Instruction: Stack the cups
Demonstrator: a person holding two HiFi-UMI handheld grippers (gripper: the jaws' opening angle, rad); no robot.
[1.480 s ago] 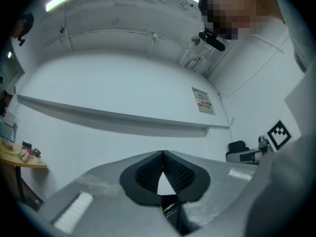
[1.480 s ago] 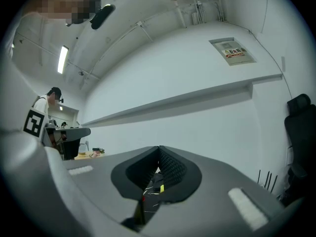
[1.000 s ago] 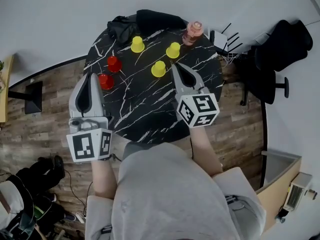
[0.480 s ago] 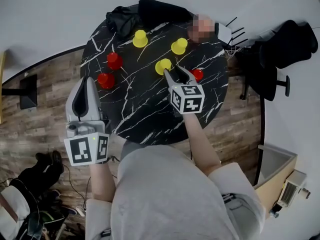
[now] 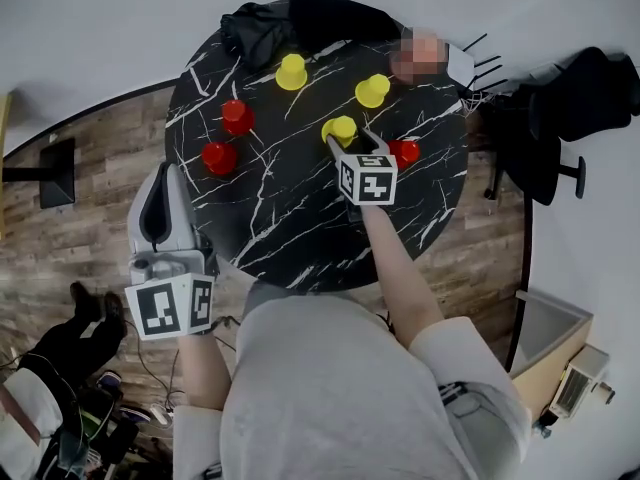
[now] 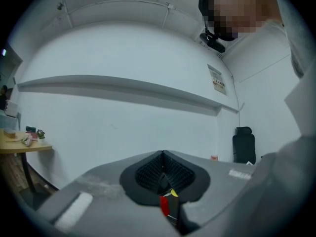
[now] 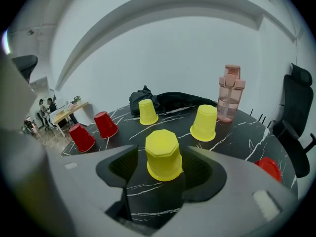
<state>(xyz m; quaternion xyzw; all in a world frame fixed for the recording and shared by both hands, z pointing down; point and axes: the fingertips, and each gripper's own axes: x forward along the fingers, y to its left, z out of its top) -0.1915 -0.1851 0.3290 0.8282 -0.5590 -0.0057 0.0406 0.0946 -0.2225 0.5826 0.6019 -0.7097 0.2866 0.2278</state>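
Observation:
Three yellow cups and three red cups stand upside down on the round black marble table (image 5: 300,228). My right gripper (image 5: 352,140) (image 7: 165,163) has just been opening and now stands open around the nearest yellow cup (image 5: 340,129) (image 7: 163,154); its pads do not touch it. The other yellow cups (image 5: 291,71) (image 5: 372,90) stand further back. Two red cups (image 5: 237,116) (image 5: 218,158) are at the left, and one red cup (image 5: 404,153) is just right of the right gripper. My left gripper (image 5: 163,173) (image 6: 163,169) is shut and empty at the table's left edge, pointing level.
A pink bottle (image 7: 231,93) and a black bag (image 5: 300,18) sit at the table's far side. A black office chair (image 5: 570,108) stands to the right. Wooden floor lies around the table, with clutter at the lower left.
My right gripper has dropped toward the table and opened around the near yellow cup, uncovering the red cup to its right. My left gripper has sunk and drawn back to the table's edge.

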